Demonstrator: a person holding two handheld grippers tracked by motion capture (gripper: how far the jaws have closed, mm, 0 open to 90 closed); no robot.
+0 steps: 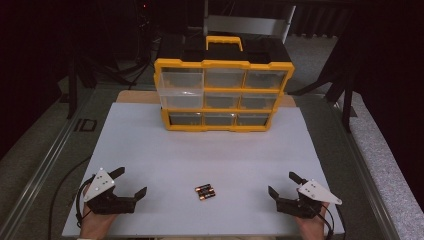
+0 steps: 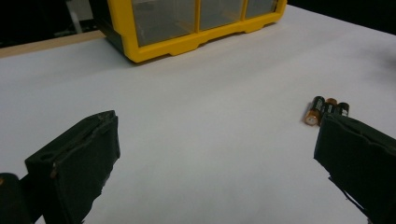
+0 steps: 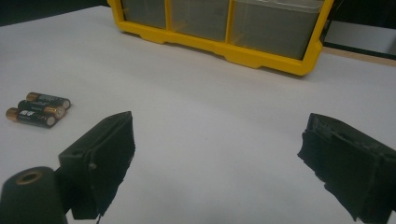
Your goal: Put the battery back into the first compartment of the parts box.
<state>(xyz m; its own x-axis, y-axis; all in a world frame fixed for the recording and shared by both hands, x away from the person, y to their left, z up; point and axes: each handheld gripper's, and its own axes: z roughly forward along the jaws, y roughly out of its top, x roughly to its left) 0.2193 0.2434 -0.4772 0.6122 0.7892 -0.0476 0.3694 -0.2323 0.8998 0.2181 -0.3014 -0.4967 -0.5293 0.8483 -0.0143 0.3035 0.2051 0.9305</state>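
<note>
Pre-grasp: both grippers, left [image 1: 131,183] and right [image 1: 283,183], sit wide open and empty at the board's [image 1: 150,145] near corners, batteries [image 1: 205,192] untouched mid near edge; next, one reaches in and pinches a battery.

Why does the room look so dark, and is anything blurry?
High view: surroundings nearly black, the white table evenly lit, the organizer fairly sharp. Left gripper view: batteries slightly soft, near jaws dark. Right gripper view: jaws dark, drawer fronts hazy.

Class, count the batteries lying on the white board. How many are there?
3. The batteries lie side by side, touching, near the board's front edge, between the two grippers. None looks hidden.
</note>
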